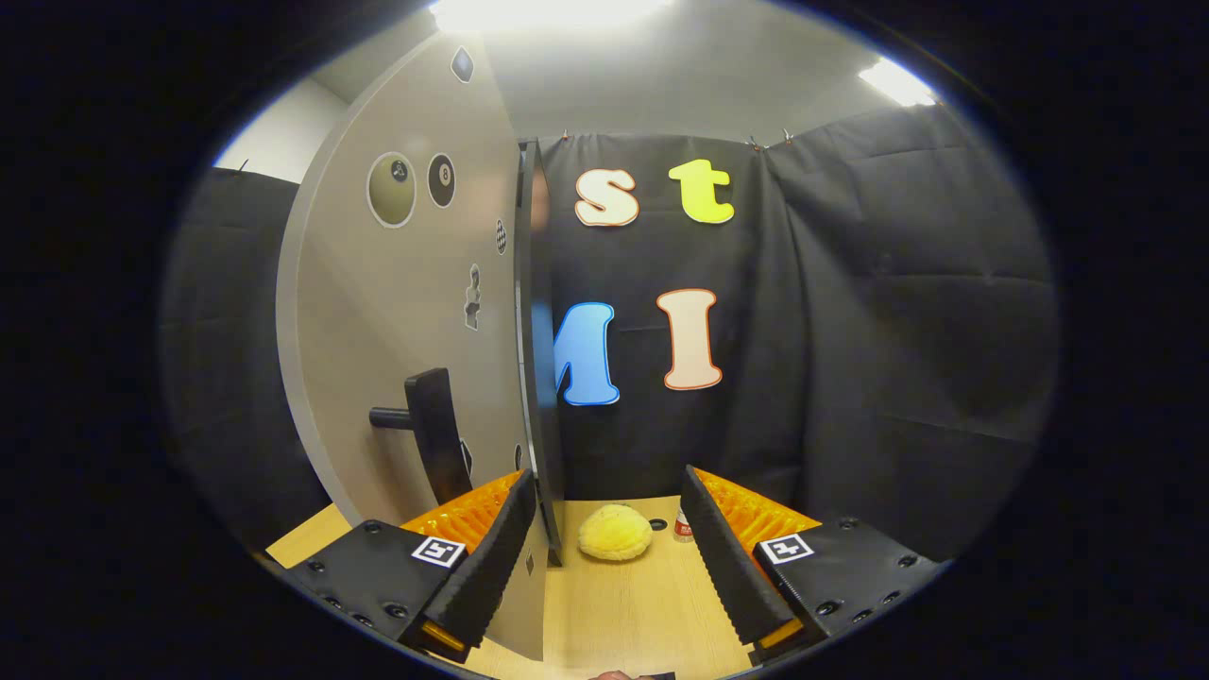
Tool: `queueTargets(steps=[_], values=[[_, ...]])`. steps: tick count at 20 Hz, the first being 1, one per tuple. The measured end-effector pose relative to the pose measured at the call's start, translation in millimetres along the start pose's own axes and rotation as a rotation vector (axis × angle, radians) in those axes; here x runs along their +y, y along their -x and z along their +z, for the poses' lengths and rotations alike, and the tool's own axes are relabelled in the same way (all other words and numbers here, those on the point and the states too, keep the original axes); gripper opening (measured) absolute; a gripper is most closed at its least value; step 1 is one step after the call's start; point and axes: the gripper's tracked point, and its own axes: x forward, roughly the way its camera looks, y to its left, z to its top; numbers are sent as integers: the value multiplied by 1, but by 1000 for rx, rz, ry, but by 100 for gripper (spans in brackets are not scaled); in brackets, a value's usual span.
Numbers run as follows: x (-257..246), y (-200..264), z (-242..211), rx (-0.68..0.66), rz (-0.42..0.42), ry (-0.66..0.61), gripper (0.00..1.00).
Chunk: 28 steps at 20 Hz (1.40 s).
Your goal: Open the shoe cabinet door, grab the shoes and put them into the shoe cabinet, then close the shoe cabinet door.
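Both fingers (491, 557) of the gripper (604, 567) reach forward low over a light wooden table (642, 614), spread wide apart and grasping nothing. Each has a ridged inner face and a square black-and-white marker on its housing.

Standing just left of the gap between them is the cabinet door (406, 312), a tall pale grey panel seen nearly edge-on, with its dark edge (534, 378) turned toward the camera. That edge comes down to the table just beside the left finger's inner face (whether finger and door actually touch cannot be told). The door is swung open. A dark handle (433, 430) juts from its face on a short round post, above and behind the left finger. Several stickers dot the panel: two round ones (416, 187) side by side high up, one of them like a billiard ball, a small diamond near the top, a checkered dot and a small figure closer to the edge.

Beyond the fingers, roughly midway between them, a fluffy yellow shoe (615, 532) lies on the table near its far side. Just to its right, near the right fingertip, stands a small bottle (682, 526) with a red band, and between the two is a small dark spot on the wood.

Black cloth (897, 331) hangs behind the table and around to the right. Bright ceiling lights (897, 83) glare overhead.
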Motion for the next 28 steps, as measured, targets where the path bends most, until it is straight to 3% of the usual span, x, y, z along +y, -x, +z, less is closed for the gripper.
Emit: queueTargets(steps=[15, 20, 28], values=[[160, 0, 5, -23, 21, 3, 97], [227, -14, 4, -6, 115, -32, 97], [234, -5, 27, -61, 87, -14, 98]])
